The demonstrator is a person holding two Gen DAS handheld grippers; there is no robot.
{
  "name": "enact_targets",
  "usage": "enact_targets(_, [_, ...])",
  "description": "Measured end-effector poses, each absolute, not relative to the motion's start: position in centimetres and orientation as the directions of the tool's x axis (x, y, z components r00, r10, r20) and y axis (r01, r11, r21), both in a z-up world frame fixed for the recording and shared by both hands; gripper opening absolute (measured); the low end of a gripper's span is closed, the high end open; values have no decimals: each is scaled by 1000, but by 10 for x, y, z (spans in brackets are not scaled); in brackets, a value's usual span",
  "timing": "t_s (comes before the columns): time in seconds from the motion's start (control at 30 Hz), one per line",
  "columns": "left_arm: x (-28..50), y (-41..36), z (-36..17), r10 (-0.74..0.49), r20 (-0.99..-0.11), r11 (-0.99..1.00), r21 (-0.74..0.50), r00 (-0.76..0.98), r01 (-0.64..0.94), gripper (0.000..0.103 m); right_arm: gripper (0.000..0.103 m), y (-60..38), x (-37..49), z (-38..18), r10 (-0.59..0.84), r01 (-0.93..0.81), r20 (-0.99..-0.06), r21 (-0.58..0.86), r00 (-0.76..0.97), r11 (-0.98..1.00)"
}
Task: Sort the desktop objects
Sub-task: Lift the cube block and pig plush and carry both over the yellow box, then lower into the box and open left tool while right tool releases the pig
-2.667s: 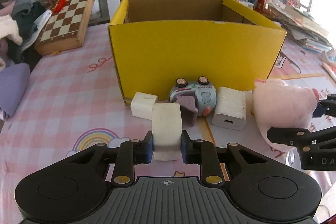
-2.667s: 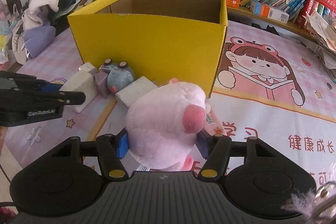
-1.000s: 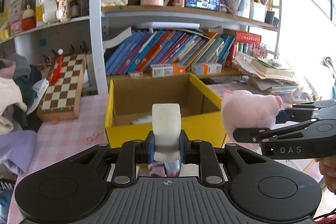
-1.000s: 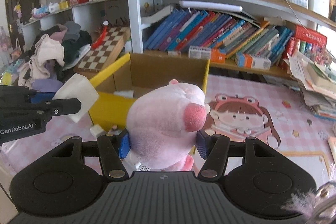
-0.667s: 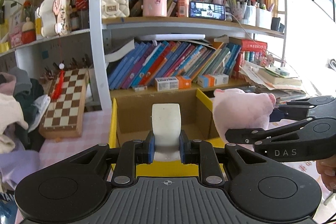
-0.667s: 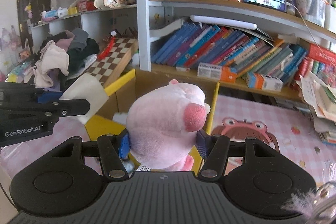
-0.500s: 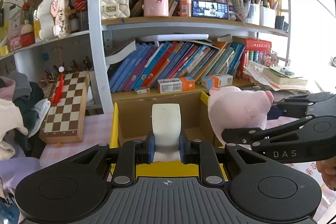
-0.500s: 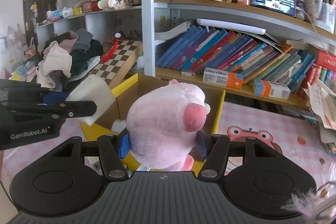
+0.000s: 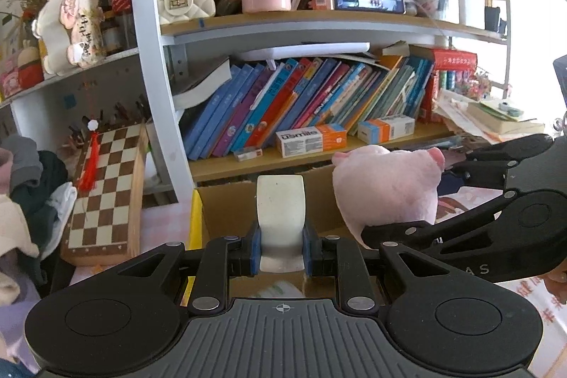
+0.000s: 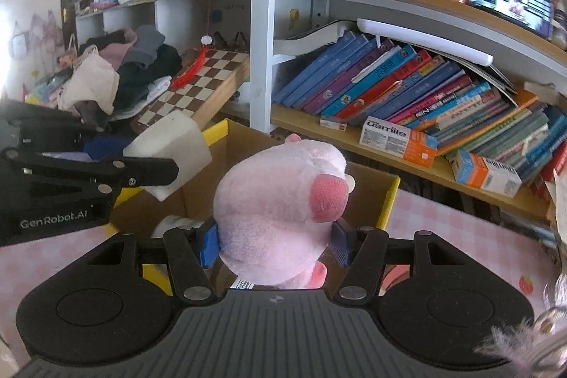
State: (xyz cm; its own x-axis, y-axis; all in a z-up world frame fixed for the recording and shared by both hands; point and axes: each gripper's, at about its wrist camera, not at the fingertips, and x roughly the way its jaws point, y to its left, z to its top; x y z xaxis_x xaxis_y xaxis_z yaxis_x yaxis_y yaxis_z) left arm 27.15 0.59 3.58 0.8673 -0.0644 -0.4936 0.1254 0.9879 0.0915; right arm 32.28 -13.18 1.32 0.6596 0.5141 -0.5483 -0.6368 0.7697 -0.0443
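My left gripper (image 9: 281, 248) is shut on a white block (image 9: 280, 218) and holds it above the open yellow cardboard box (image 9: 196, 218). The block also shows in the right wrist view (image 10: 170, 151). My right gripper (image 10: 274, 245) is shut on a pink plush pig (image 10: 280, 204) and holds it over the same box (image 10: 388, 197), to the right of the left gripper (image 10: 149, 172). The pig also shows in the left wrist view (image 9: 386, 190). Something white and green lies inside the box (image 10: 173, 224).
A bookshelf with a row of books (image 9: 319, 101) stands right behind the box. A chessboard (image 9: 104, 190) leans at the left beside a pile of clothes (image 10: 117, 73). The table has a pink checked cloth (image 10: 460, 236). Papers and books (image 9: 496, 119) are stacked at the right.
Both grippers have risen from the table with their objects and moved forward over the box, closer to the bookshelf. The pig now sits nearer the left gripper.
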Motion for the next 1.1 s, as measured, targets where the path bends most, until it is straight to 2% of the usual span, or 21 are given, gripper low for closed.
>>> enact_targets(0.33, [324, 15, 22, -33, -573, 988, 107, 819, 115, 21, 58, -109, 375, -3, 512, -722, -620, -132, 595, 679])
enact_targets(0.7, [365, 20, -8, -18, -681, 985, 112, 732, 129, 21, 58, -81, 410, -31, 480, -847, -745, -212, 463, 488])
enact_targets(1.1, [387, 18, -29, -10, -761, 985, 105, 649, 139, 21, 60, -63, 430, -46, 436, -892, -806, -233, 400, 387])
